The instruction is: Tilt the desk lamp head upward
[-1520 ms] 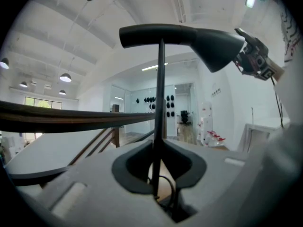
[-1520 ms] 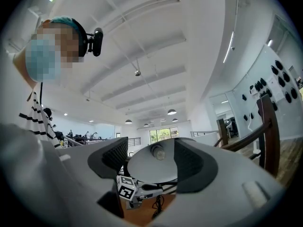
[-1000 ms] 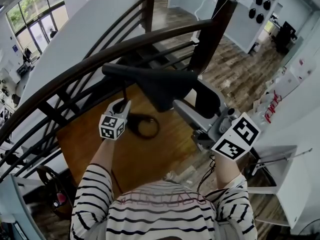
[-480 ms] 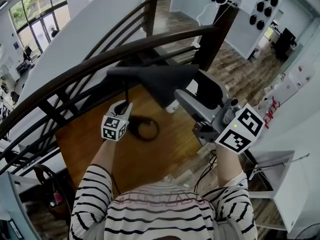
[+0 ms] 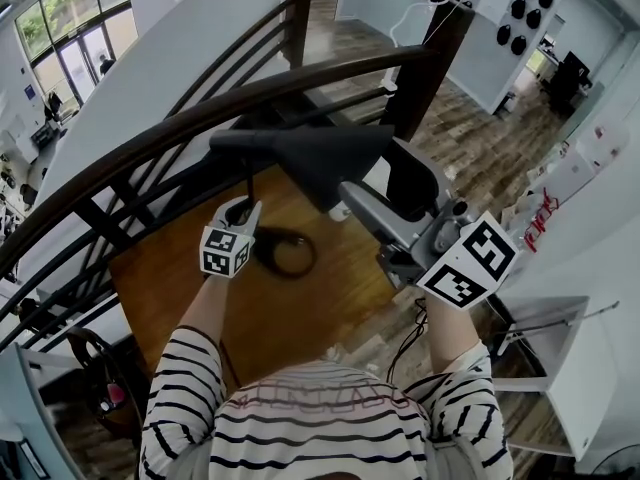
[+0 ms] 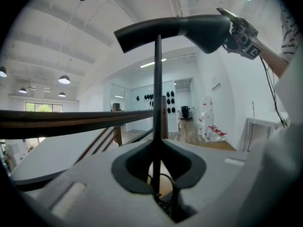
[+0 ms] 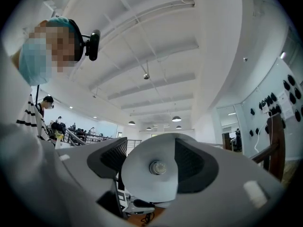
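Left hand-held gripper (image 5: pixel 246 208) clenched on the lamp stem (image 6: pixel 157 93); right hand-held gripper (image 5: pixel 390 196) loosening around the lamp head (image 5: pixel 325 163).

The thin black stem runs straight up between the left hand-held gripper's closed jaws. Above it and to its right, the black lamp head flares wide. The right hand-held gripper straddles the head's open mouth with its jaws opening, and the white inside and the bulb (image 7: pixel 157 167) sit between its pads. Below the left hand-held gripper, the ring-shaped lamp base (image 5: pixel 285 251) rests on the wooden worktop (image 5: pixel 300 313). Beyond both, a dark curved railing (image 5: pixel 200 118) sweeps past.
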The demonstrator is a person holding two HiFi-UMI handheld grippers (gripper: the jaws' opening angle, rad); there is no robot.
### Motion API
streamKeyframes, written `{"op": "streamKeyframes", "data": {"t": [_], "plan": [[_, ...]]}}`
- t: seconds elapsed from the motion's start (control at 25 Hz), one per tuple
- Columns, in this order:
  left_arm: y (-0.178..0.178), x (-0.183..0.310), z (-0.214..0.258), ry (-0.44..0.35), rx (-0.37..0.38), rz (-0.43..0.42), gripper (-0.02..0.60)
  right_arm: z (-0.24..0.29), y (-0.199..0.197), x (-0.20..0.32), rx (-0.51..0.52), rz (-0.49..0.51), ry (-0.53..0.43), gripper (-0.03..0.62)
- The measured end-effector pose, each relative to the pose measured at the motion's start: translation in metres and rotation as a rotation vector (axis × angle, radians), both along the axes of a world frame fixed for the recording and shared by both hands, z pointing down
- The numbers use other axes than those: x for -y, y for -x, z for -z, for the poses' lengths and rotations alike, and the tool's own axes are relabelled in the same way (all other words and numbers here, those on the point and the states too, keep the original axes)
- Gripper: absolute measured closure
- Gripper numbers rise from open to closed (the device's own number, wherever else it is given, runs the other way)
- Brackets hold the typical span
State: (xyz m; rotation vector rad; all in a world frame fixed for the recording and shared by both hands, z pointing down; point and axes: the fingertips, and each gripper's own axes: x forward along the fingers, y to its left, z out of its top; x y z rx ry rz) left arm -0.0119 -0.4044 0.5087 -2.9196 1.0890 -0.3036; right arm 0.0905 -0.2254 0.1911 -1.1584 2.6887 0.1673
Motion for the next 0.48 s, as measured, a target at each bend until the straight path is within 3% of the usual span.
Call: {"op": "streamKeyframes", "data": {"t": [0.28, 0.48], "plan": [[-0.005, -0.001, -0.008, 0.047, 0.036, 0.007, 0.52, -0.017, -0.004, -0.008, 0.017, 0.002, 0.039, 0.284], [-0.007, -0.008, -0.005, 0.053, 0.013, 0.022, 0.351, -0.033, -0.009, -0.017, 0.038, -0.017, 0.072, 0.281]]}}
